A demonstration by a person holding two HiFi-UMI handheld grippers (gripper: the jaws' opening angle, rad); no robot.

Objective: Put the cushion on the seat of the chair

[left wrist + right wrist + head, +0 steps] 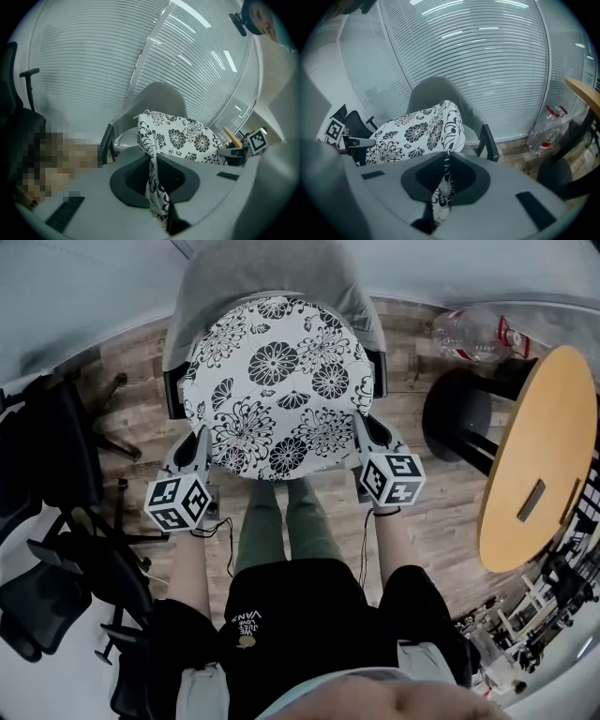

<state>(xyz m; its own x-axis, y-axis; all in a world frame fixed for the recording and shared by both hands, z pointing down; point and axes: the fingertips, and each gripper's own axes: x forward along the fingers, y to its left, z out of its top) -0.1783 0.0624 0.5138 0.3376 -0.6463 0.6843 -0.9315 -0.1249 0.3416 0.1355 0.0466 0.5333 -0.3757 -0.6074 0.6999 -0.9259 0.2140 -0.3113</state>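
Note:
A round white cushion (279,385) with black flower print hangs over the grey chair (272,273), covering its seat from above. My left gripper (197,457) is shut on the cushion's near left edge, and my right gripper (366,448) is shut on its near right edge. In the left gripper view a fold of the cushion (154,183) runs pinched between the jaws, with the grey chair (157,96) behind. In the right gripper view the cushion's edge (443,187) is likewise clamped, and the chair's backrest (436,91) rises beyond it.
A round wooden table (548,456) stands at the right with a dark stool (464,418) beside it. A clear plastic bottle (473,334) lies on the wood floor at the back right. Black office chairs (56,540) crowd the left. Window blinds (487,56) close off the far side.

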